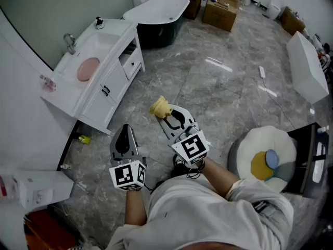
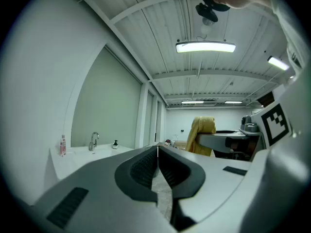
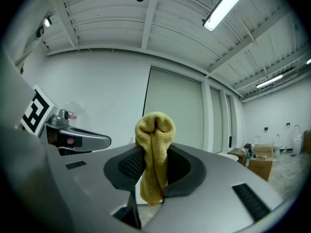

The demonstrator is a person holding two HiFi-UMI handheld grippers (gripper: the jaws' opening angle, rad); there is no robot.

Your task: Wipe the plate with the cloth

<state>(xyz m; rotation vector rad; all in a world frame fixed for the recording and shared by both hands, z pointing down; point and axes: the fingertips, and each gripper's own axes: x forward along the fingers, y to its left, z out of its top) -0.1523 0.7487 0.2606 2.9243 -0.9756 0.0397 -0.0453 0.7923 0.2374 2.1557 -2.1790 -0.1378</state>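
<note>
Head view showed the pink plate (image 1: 88,69) lying in the white sink (image 1: 106,40) at far left, well apart from both claws. Above the grey floor (image 1: 218,87), the left claw (image 1: 125,130) was closed on nothing, its jaws pressed together. Just beside it, the right claw (image 1: 167,114) was clamped on the bunched yellow cloth (image 1: 160,107), which stuck out past its tips.

Right tool (image 1: 168,114) holding yellow cloth (image 1: 159,107), pink plate (image 1: 88,69) in sink (image 1: 102,44)
</note>
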